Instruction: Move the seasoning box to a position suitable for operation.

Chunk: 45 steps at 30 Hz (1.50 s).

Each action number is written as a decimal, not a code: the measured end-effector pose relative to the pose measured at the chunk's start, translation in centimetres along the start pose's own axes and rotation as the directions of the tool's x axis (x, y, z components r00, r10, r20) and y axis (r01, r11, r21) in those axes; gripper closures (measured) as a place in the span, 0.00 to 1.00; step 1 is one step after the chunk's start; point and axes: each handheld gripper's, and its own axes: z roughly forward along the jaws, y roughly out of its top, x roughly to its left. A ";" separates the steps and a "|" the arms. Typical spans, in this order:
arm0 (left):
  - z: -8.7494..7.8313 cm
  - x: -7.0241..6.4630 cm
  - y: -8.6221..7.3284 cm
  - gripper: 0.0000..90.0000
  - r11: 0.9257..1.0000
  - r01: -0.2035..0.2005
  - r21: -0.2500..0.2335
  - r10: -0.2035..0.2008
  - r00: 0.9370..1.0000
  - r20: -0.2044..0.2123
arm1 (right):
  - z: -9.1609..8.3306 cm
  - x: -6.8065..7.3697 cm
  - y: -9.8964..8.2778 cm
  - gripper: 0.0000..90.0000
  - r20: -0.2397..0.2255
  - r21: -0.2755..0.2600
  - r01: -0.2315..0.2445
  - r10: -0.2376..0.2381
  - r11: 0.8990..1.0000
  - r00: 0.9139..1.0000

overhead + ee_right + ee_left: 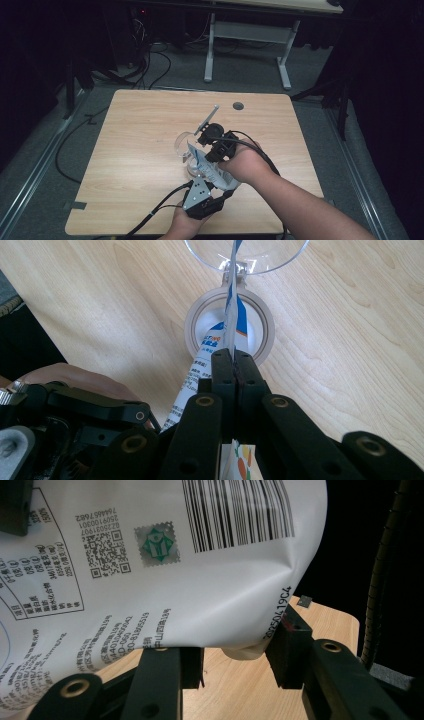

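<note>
Both tongs clamp the white pouch (pixel 212 170) over the clear jar (pixel 230 330) on the bench (pixel 140 145): left tongs (pixel 235 662) at the bottom, right tongs (pixel 234 365) pinched on its edge.

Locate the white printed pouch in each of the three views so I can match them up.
High view: the white pouch sits just below centre, stretched between both grippers above the clear container.
Left gripper view: it covers the upper left, barcode at top.
Right gripper view: seen edge-on at centre, pinched in the right gripper.
Shared landmark: the wooden table.
</note>
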 end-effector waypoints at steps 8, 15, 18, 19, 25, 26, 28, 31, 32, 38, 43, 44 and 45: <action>0.0 0.0 0.0 0.71 1.000 -0.001 -0.002 0.001 1.000 -0.001 | 0.1 0.1 0.0 1.00 -0.003 -0.001 -0.003 0.003 1.000 1.000; -0.1 0.0 0.0 0.71 1.000 0.000 -0.004 0.000 1.000 -0.001 | 0.2 0.1 0.1 1.00 -0.002 0.001 0.007 -0.007 1.000 1.000; -0.1 0.0 0.0 0.71 1.000 0.000 -0.005 0.000 1.000 -0.001 | 0.2 0.1 0.1 1.00 -0.003 -0.001 0.004 -0.004 1.000 1.000; -0.1 0.0 0.1 0.71 1.000 -0.001 -0.005 0.001 1.000 -0.001 | 0.2 0.1 0.1 1.00 -0.003 -0.002 0.006 -0.006 1.000 1.000; -0.1 0.0 0.1 0.71 1.000 -0.001 -0.006 0.001 1.000 -0.001 | 0.1 0.1 0.1 1.00 0.000 -0.003 0.008 -0.008 1.000 1.000; -0.1 0.0 0.1 0.71 1.000 -0.001 -0.006 0.001 1.000 -0.001 | 0.1 0.1 0.1 1.00 0.000 -0.002 0.008 -0.008 1.000 1.000; -0.1 0.0 0.1 0.71 1.000 -0.001 -0.007 0.001 1.000 -0.002 | 0.1 0.2 0.1 1.00 0.000 -0.003 0.007 -0.007 1.000 1.000; -0.1 0.0 0.1 0.71 1.000 -0.001 -0.008 0.001 1.000 -0.002 | 0.1 0.2 0.1 1.00 0.000 -0.003 0.008 -0.008 1.000 1.000; -0.1 0.0 0.1 0.71 1.000 -0.001 -0.008 0.001 1.000 -0.002 | 0.1 0.2 0.1 1.00 0.001 -0.003 0.009 -0.009 1.000 1.000; -0.1 0.0 0.1 0.71 1.000 -0.001 -0.008 0.001 1.000 -0.001 | 0.1 0.2 0.1 1.00 0.002 -0.005 0.009 -0.009 1.000 1.000; -0.1 0.0 0.1 0.71 1.000 -0.001 -0.008 0.001 1.000 -0.001 | 0.1 0.1 0.0 1.00 0.003 -0.005 0.007 -0.007 1.000 1.000; -0.1 0.0 0.1 0.71 1.000 -0.001 -0.008 0.001 1.000 0.000 | 0.1 0.1 0.1 1.00 0.003 -0.004 0.007 -0.007 1.000 1.000; -0.1 0.0 0.1 0.71 1.000 -0.001 -0.007 0.001 1.000 0.000 | 0.1 0.1 0.0 1.00 -0.001 -0.005 0.007 -0.007 1.000 1.000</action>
